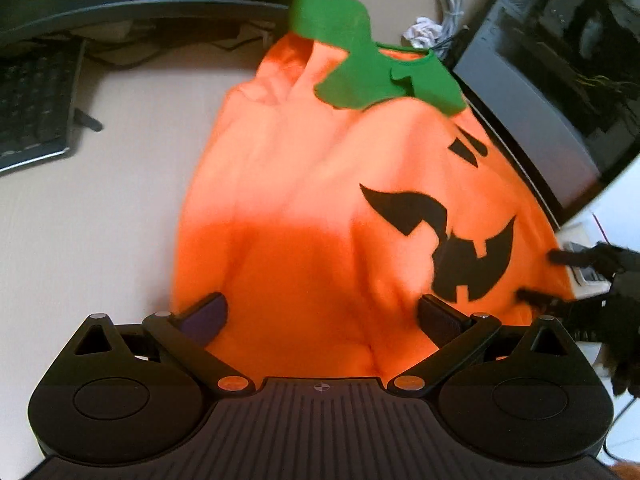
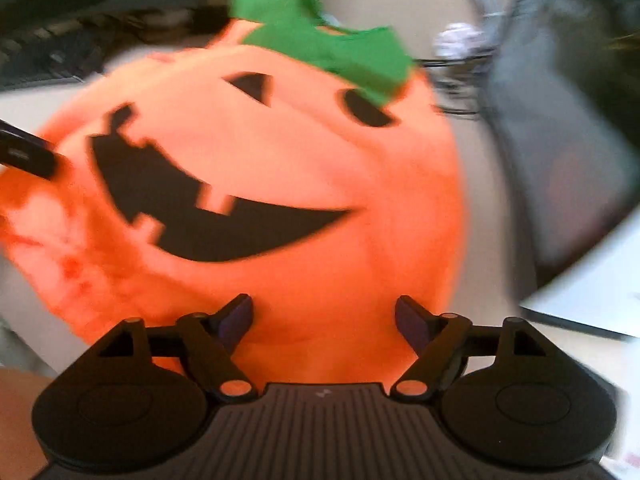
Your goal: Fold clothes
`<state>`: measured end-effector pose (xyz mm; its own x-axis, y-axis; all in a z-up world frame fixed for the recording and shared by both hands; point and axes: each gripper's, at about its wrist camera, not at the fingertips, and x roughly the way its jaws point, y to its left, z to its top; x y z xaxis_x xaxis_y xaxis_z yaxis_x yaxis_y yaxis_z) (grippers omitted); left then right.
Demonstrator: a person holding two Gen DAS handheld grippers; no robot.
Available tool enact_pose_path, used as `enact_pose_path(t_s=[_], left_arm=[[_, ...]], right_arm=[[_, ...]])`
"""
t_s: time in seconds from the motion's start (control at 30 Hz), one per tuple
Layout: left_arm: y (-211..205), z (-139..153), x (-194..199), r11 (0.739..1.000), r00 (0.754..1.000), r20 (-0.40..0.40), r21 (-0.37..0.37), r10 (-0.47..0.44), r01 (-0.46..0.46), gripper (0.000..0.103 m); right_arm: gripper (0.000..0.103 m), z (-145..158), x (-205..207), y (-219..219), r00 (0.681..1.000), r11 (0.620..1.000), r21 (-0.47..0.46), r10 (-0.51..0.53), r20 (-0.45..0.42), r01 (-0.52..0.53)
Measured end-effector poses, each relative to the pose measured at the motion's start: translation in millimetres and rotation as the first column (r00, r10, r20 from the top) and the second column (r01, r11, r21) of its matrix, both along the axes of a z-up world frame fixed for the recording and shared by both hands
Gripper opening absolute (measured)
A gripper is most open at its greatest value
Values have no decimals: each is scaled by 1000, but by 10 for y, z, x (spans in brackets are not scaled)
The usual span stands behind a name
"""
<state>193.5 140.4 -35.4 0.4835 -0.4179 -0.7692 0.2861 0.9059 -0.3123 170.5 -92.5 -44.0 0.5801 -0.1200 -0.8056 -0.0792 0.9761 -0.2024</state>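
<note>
An orange pumpkin costume (image 1: 304,184) with a green leaf collar (image 1: 360,64) and a black cut-out face lies spread on the pale table. In the left wrist view my left gripper (image 1: 322,314) stands open over its near hem, with orange fabric between the two fingers. My right gripper (image 1: 540,276) shows at the costume's right edge, fingers apart. The right wrist view is blurred: the costume (image 2: 280,152) fills it, and my right gripper (image 2: 324,316) is open at the lower hem. One of the left gripper's fingers (image 2: 28,156) pokes in from the left.
A black keyboard (image 1: 32,104) sits at the far left under a dark desk edge. A dark-framed screen (image 1: 540,100) leans along the right side. Crumpled white paper and cables (image 1: 424,30) lie behind the costume. Bare tabletop (image 1: 120,200) stretches to its left.
</note>
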Motion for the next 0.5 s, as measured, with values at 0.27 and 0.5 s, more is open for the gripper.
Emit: enact_pose_path(t_s=[0.27,0.5], left_arm=[[-131,307,-34,990,988,119,-94,-94,106,103],[-408,126,268,978,993,68,-177,-99,110,103]], right_arm=[[80,76,-379,330,997,1000,-2,7,-81,-7],[90,904,83,74,986,992,122,-14,167,-7]])
